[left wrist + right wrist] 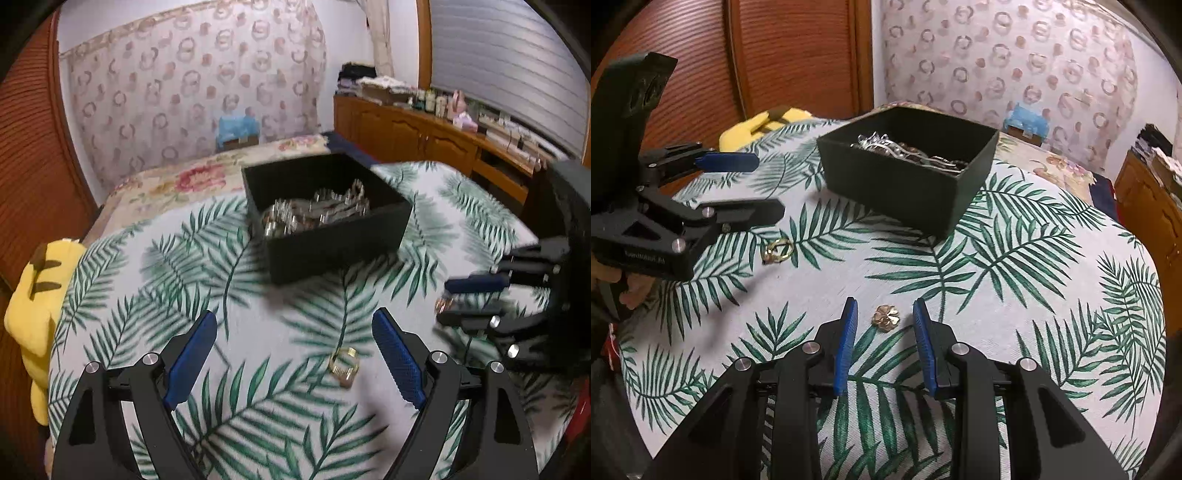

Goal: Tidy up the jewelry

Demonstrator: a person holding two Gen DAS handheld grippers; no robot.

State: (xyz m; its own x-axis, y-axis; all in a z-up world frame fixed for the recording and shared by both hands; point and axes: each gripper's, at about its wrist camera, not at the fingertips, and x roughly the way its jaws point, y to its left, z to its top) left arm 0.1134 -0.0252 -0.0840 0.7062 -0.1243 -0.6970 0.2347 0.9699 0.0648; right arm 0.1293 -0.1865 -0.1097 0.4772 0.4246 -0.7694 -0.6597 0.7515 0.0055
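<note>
Table w/ palm-leaf cloth (1015,295) fills both views; bed w/ floral cover (177,181) behind it, wood cabinet (399,129) w/ bottles far right in left cam. Yellow plush (33,295) at table's left edge.

Black box (916,192), open top, sits far-centre on the cloth, corner pointing toward right cam; silver jewelry pile (905,151) inside, pieces tangled, can't separate them.

Left claw (291,354) spread wide, nothing between the blue pads. In right cam same claw (761,188) comes in from the left, fingers pointing right across the table, one finger above the other. Faint pale lettering on its body, too blurred to read.

Right claw (882,339) partly apart, not gripping; gold flower piece (885,317) lies flat on the cloth between its tips, touching neither pad. In left cam, right claw (447,299) enters from right, fingers pointing left, flower piece (443,304) blurred at the tips.

Gold ring (343,365) on the cloth near left claw's right finger, ahead of it, not held. Right cam: ring (777,251) lies just below left claw's lower finger, opening facing roughly up, small bump at lower-left.
</note>
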